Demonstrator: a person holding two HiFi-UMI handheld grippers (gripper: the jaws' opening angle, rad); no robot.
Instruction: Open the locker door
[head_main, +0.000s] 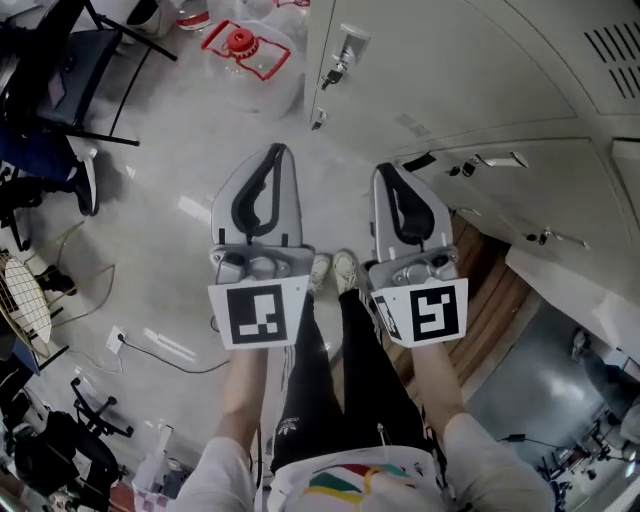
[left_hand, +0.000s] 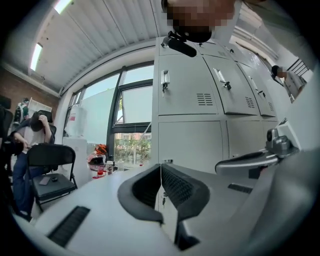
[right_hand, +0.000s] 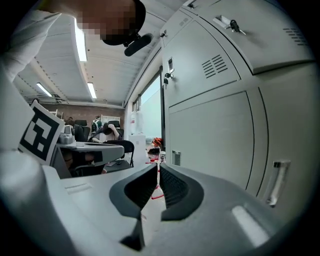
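A bank of pale grey lockers (head_main: 470, 70) fills the upper right of the head view, its doors shut. One door carries a latch with a key (head_main: 340, 55). A lower door has a bar handle (head_main: 500, 160). My left gripper (head_main: 281, 150) is shut and empty, held over the floor a little left of the lockers. My right gripper (head_main: 386, 171) is also shut and empty, close to the locker fronts. In the left gripper view the shut jaws (left_hand: 161, 167) face the lockers (left_hand: 192, 145) at a distance. In the right gripper view the jaws (right_hand: 158, 168) run alongside a lower door (right_hand: 215, 140) with its handle (right_hand: 276, 182).
A black folding chair (head_main: 90, 60) and a clear bag with a red and white object (head_main: 245, 45) stand on the floor left of the lockers. A seated person (left_hand: 30, 135) is by the window. Cables (head_main: 160, 350) trail over the floor. My own shoes (head_main: 332, 270) are below the grippers.
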